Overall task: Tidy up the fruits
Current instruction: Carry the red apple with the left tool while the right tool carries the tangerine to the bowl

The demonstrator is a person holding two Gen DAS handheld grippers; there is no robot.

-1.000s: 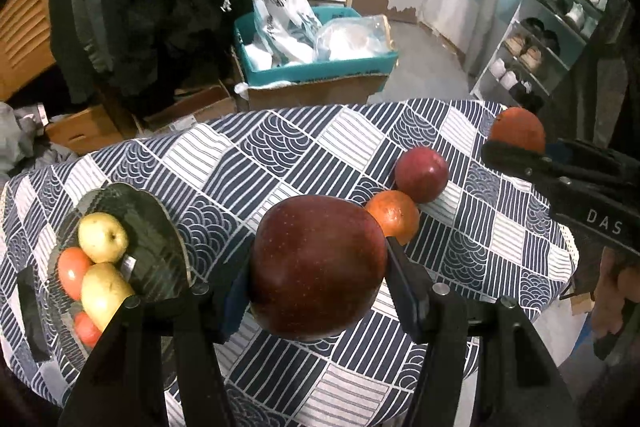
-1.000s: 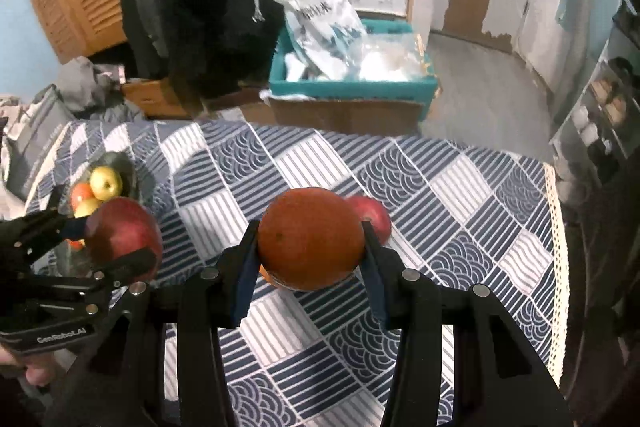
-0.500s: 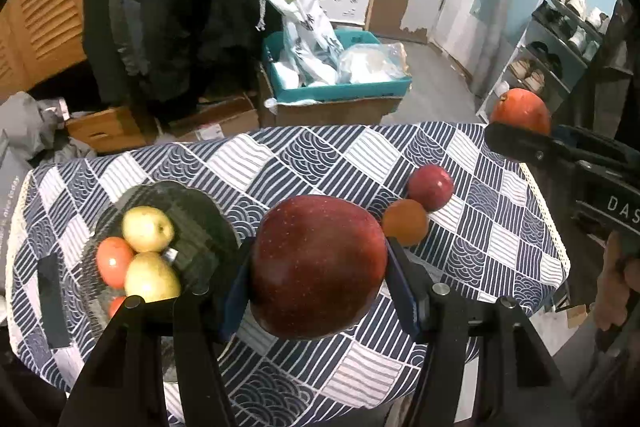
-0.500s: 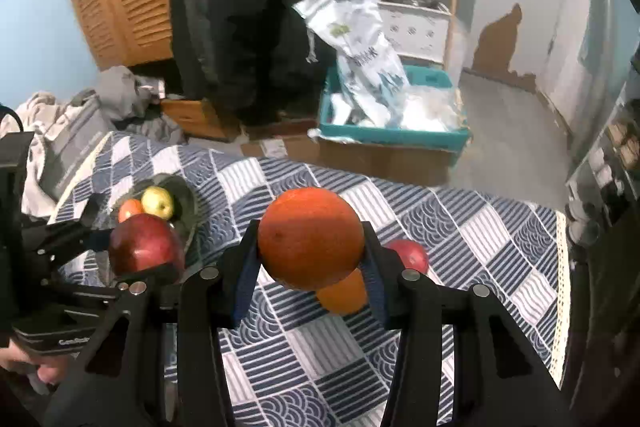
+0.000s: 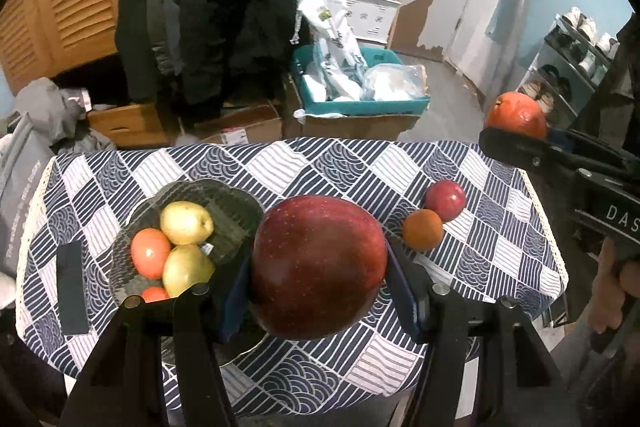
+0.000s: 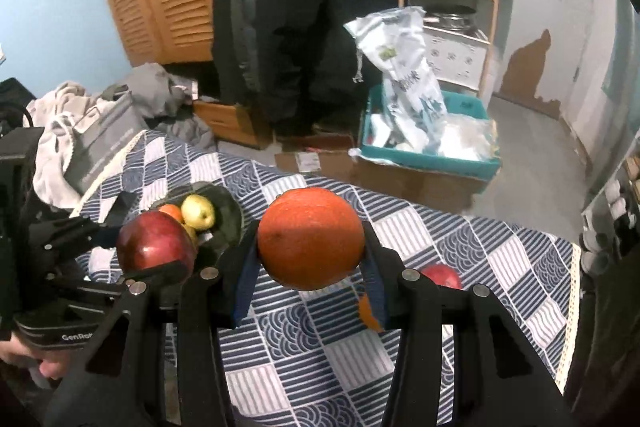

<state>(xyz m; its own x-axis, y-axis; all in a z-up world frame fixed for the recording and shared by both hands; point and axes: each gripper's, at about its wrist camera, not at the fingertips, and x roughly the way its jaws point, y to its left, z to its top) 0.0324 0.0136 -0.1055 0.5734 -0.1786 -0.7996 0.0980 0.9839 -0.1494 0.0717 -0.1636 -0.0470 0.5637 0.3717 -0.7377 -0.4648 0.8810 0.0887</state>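
My left gripper (image 5: 318,281) is shut on a big dark red apple (image 5: 318,267), held high above the table. It also shows in the right wrist view (image 6: 154,247). My right gripper (image 6: 310,267) is shut on an orange (image 6: 310,237), seen in the left wrist view (image 5: 516,115) at the right, above the table's far right corner. A dark glass plate (image 5: 232,211) at the left holds two yellow-green apples (image 5: 186,223) and orange fruits (image 5: 150,253). A small red apple (image 5: 445,195) and a small orange (image 5: 422,229) lie on the cloth at the right.
The table has a blue and white patterned cloth (image 5: 340,167). A black flat object (image 5: 72,287) lies at its left edge. Beyond the table are a teal box with bags (image 5: 360,91), cardboard boxes, hanging dark coats, a shelf and a shoe rack.
Both grippers have risen and pulled back from the table with their fruit, so more of the table and room shows. The fruits on the table and plate have not moved.
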